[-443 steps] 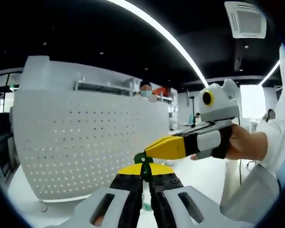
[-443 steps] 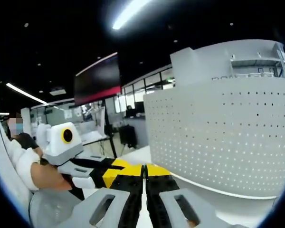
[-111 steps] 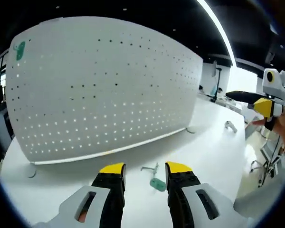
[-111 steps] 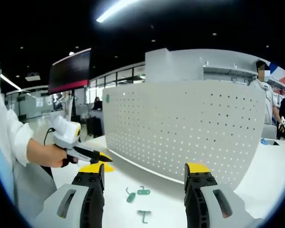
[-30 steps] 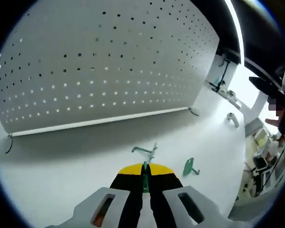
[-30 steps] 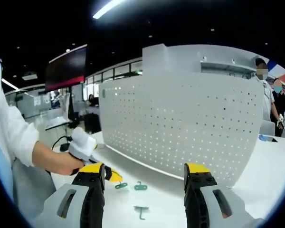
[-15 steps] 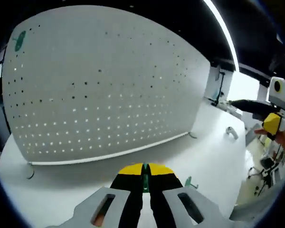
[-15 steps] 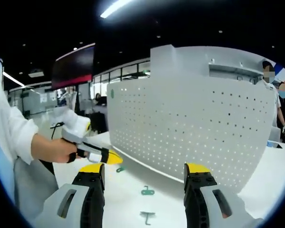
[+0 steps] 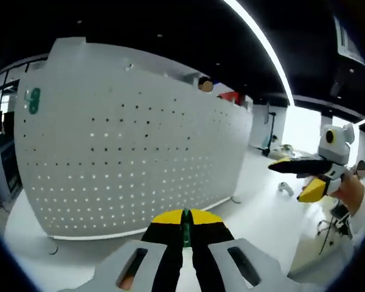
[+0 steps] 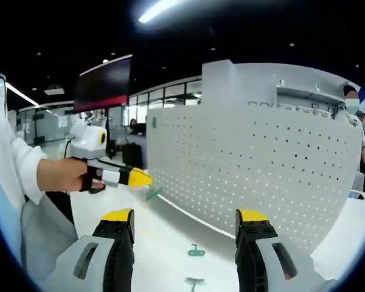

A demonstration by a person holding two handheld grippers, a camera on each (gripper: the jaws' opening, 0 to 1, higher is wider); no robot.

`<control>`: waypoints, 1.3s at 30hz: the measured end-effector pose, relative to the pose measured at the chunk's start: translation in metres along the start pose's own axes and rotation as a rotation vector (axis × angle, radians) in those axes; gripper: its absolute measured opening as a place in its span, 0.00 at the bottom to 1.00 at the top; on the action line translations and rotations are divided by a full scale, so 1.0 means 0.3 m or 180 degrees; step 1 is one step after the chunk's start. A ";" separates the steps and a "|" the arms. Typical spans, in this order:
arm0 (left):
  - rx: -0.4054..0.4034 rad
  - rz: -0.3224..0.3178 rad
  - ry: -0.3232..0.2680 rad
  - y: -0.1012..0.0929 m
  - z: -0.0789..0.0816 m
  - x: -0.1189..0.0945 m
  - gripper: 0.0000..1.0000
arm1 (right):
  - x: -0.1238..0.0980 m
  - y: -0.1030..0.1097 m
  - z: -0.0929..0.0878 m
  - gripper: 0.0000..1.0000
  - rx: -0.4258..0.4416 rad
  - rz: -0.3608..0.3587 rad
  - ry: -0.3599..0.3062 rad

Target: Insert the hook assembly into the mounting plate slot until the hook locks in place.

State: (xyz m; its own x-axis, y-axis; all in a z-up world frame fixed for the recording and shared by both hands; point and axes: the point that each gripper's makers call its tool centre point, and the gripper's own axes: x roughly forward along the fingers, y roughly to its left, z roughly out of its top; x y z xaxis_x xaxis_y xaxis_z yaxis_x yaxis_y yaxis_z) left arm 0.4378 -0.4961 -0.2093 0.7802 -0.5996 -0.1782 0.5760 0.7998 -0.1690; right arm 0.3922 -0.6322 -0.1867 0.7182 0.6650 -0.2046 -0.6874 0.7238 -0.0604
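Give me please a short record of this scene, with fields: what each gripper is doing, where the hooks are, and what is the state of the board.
left gripper: shut on a green hook, raised in front of the pegboard
right gripper: open, holding nothing
pegboard: white, perforated, standing upright on the table
mounted hook: green, on the pegboard near its upper corner
loose hooks: two, green, lying on the table before the pegboard
task status: held hook not yet inserted

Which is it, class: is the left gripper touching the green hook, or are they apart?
Touching. The left gripper view shows the left gripper with its jaws closed on the green hook, a thin green strip pinched between the yellow tips.
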 end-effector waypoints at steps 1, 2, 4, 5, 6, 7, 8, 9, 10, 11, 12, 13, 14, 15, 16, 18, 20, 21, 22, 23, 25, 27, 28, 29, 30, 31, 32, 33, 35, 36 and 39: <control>0.0039 -0.0053 -0.0025 -0.009 0.011 -0.006 0.02 | 0.002 0.004 0.002 0.67 -0.0008 0.0012 0.0002; 0.0058 -0.0083 -0.0044 -0.014 0.020 -0.014 0.02 | 0.004 0.010 0.004 0.67 -0.0021 0.0027 0.0004; 0.0105 -0.0174 -0.0096 -0.028 0.041 -0.032 0.02 | 0.006 0.022 0.007 0.67 -0.0035 0.0066 0.0005; 0.0101 -0.0220 -0.0127 -0.031 0.051 -0.041 0.02 | 0.007 0.027 0.009 0.67 -0.0044 0.0076 0.0005; 0.0104 -0.0250 -0.0153 -0.034 0.059 -0.048 0.02 | 0.008 0.031 0.011 0.66 -0.0052 0.0090 0.0009; 0.0114 -0.0270 -0.0175 -0.035 0.066 -0.055 0.02 | 0.009 0.035 0.012 0.66 -0.0059 0.0101 0.0011; 0.0127 -0.0324 -0.0230 -0.042 0.081 -0.065 0.02 | 0.010 0.041 0.016 0.66 -0.0070 0.0122 0.0006; 0.0126 -0.0421 -0.0298 -0.057 0.096 -0.070 0.02 | 0.010 0.045 0.018 0.66 -0.0074 0.0138 0.0004; 0.0104 -0.0487 -0.0314 -0.066 0.104 -0.080 0.02 | 0.010 0.052 0.022 0.66 -0.0085 0.0163 0.0000; 0.0099 -0.0546 -0.0349 -0.076 0.113 -0.087 0.02 | 0.010 0.059 0.025 0.65 -0.0096 0.0184 -0.0001; 0.0096 -0.0671 -0.0430 -0.098 0.132 -0.098 0.02 | 0.010 0.068 0.028 0.65 -0.0111 0.0207 0.0000; 0.0082 -0.0719 -0.0435 -0.107 0.135 -0.104 0.02 | 0.009 0.075 0.032 0.65 -0.0122 0.0232 -0.0007; 0.0095 -0.0757 -0.0442 -0.114 0.139 -0.111 0.02 | 0.008 0.083 0.034 0.64 -0.0132 0.0260 -0.0010; 0.0137 -0.0875 -0.0498 -0.136 0.150 -0.120 0.02 | 0.008 0.092 0.037 0.64 -0.0144 0.0286 -0.0010; 0.0138 -0.0938 -0.0511 -0.148 0.153 -0.127 0.02 | 0.008 0.100 0.039 0.64 -0.0160 0.0319 -0.0013; 0.0155 -0.1012 -0.0520 -0.163 0.156 -0.137 0.02 | 0.009 0.115 0.045 0.63 -0.0184 0.0361 -0.0019; 0.0149 -0.1136 -0.0559 -0.186 0.164 -0.150 0.02 | 0.009 0.134 0.053 0.63 -0.0217 0.0419 -0.0035; 0.0187 -0.1208 -0.0577 -0.201 0.166 -0.156 0.02 | 0.009 0.140 0.056 0.63 -0.0230 0.0437 -0.0044; 0.0195 -0.1257 -0.0583 -0.211 0.167 -0.160 0.02 | 0.008 0.153 0.061 0.62 -0.0262 0.0485 -0.0060; 0.0205 -0.1307 -0.0602 -0.221 0.170 -0.166 0.02 | 0.008 0.160 0.064 0.62 -0.0280 0.0505 -0.0074; 0.0239 -0.1475 -0.0616 -0.253 0.170 -0.179 0.02 | 0.006 0.181 0.070 0.61 -0.0288 0.0598 -0.0097; 0.0312 -0.1600 -0.0663 -0.278 0.176 -0.192 0.02 | 0.002 0.204 0.075 0.61 -0.0324 0.0687 -0.0126; 0.0313 -0.1673 -0.0667 -0.294 0.176 -0.200 0.02 | 0.002 0.211 0.076 0.60 -0.0333 0.0705 -0.0128; 0.0320 -0.1695 -0.0684 -0.301 0.179 -0.205 0.02 | 0.001 0.224 0.077 0.60 -0.0350 0.0753 -0.0127; 0.0335 -0.1787 -0.0705 -0.320 0.181 -0.214 0.02 | -0.001 0.234 0.078 0.60 -0.0366 0.0799 -0.0130; 0.0330 -0.1816 -0.0720 -0.327 0.184 -0.219 0.02 | -0.001 0.243 0.082 0.59 -0.0378 0.0835 -0.0146; 0.0331 -0.1834 -0.0722 -0.333 0.185 -0.222 0.02 | -0.002 0.251 0.086 0.58 -0.0383 0.0871 -0.0159; 0.0328 -0.1920 -0.0743 -0.350 0.188 -0.231 0.02 | -0.004 0.264 0.091 0.58 -0.0402 0.0935 -0.0174; 0.0291 -0.2006 -0.0781 -0.369 0.195 -0.242 0.02 | -0.011 0.282 0.106 0.56 -0.0422 0.1006 -0.0228; 0.0283 -0.2043 -0.0787 -0.374 0.197 -0.245 0.02 | -0.014 0.291 0.114 0.56 -0.0427 0.1044 -0.0264; 0.0215 -0.2179 -0.0847 -0.405 0.209 -0.263 0.02 | -0.031 0.319 0.138 0.53 -0.0391 0.1177 -0.0359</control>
State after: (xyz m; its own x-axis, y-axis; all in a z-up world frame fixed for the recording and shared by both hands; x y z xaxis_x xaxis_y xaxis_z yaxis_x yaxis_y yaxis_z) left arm 0.3216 -0.5442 -0.1138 0.2684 -0.9447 0.1884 0.9624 0.2542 -0.0963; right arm 0.3242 -0.5615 -0.1501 0.4227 0.8974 -0.1263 -0.9045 0.4090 -0.1206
